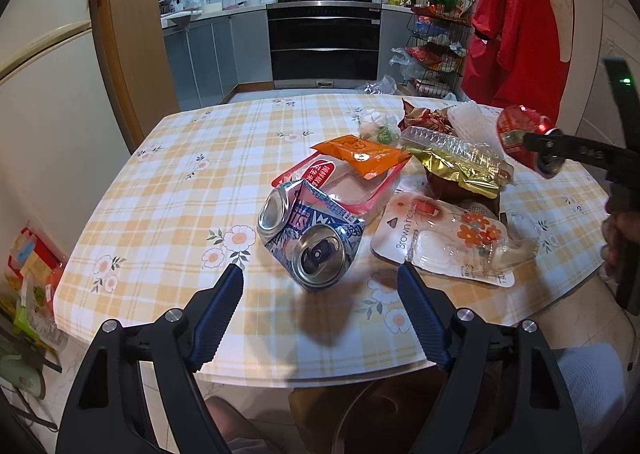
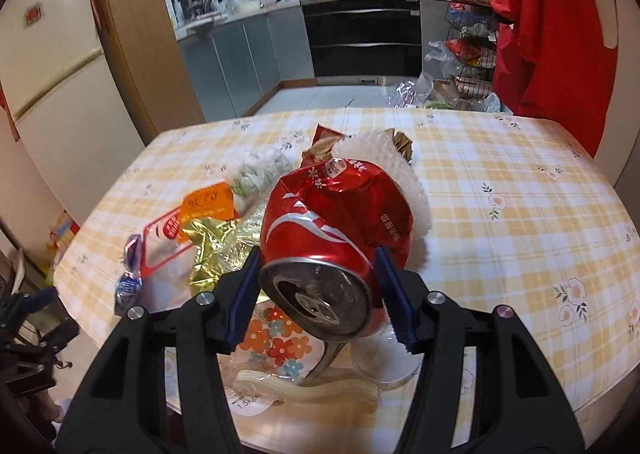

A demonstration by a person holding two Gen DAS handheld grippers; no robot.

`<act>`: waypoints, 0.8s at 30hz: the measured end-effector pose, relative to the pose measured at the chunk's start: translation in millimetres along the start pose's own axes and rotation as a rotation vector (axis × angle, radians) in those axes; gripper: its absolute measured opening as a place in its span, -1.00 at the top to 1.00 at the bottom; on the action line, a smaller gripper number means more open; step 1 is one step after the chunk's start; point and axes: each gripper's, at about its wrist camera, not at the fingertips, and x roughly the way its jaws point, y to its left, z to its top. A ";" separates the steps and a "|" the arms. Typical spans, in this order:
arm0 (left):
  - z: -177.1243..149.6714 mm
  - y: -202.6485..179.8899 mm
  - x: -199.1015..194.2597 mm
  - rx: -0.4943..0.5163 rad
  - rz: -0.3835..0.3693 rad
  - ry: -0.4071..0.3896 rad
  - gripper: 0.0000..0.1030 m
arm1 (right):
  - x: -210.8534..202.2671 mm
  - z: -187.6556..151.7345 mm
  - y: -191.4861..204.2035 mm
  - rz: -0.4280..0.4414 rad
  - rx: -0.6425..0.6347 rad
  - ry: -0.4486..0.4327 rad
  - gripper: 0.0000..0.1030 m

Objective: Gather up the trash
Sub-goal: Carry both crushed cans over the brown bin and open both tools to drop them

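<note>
A crushed blue and white can [image 1: 308, 238] lies on the checked tablecloth [image 1: 180, 190], at the near edge of a trash pile. My left gripper [image 1: 319, 270] stands open just short of it, fingertips to either side of its near end without touching. In the right wrist view a dented red can [image 2: 336, 222] sits between the blue pads of my right gripper [image 2: 318, 252], which press on both its sides. The left wrist view shows that red can [image 1: 520, 130] held above the pile at the right. The pile holds an orange packet [image 1: 360, 154], a gold wrapper [image 1: 460, 170] and a flowered blister pack [image 1: 448, 238].
White foam netting [image 2: 404, 190] and a clear plastic tray [image 1: 448, 142] lie at the back of the pile. A red garment [image 1: 516, 22] hangs to the right beyond the table, by a wire rack [image 1: 436, 42]. A fridge [image 2: 52, 94] stands to the left. A hand [image 1: 616, 238] shows at the right edge.
</note>
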 end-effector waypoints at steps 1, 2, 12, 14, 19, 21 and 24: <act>0.2 0.6 1.6 -0.003 -0.001 0.001 -0.50 | -3.2 -0.3 -0.5 0.004 0.002 -0.006 -0.12; 0.9 1.7 4.4 -0.009 -0.002 0.005 -0.50 | -5.9 -0.7 -0.7 0.007 0.004 -0.011 -0.11; 7.0 -15.2 55.5 0.117 0.070 0.042 -0.50 | -19.7 -8.6 -2.5 0.032 0.020 -0.022 -0.12; 5.9 -22.5 65.5 0.185 0.108 0.038 -0.50 | -22.7 -9.0 -3.3 0.038 0.024 -0.026 -0.12; -0.5 -34.8 85.9 0.321 0.182 0.036 -0.37 | -28.2 -10.6 -9.3 0.058 0.058 -0.025 -0.12; -0.8 -33.9 88.0 0.321 0.165 0.048 0.36 | -30.9 -10.6 -8.6 0.059 0.054 -0.027 -0.12; -1.0 -26.2 79.3 0.280 0.128 0.048 0.37 | -37.8 -11.3 -7.0 0.068 0.050 -0.038 -0.12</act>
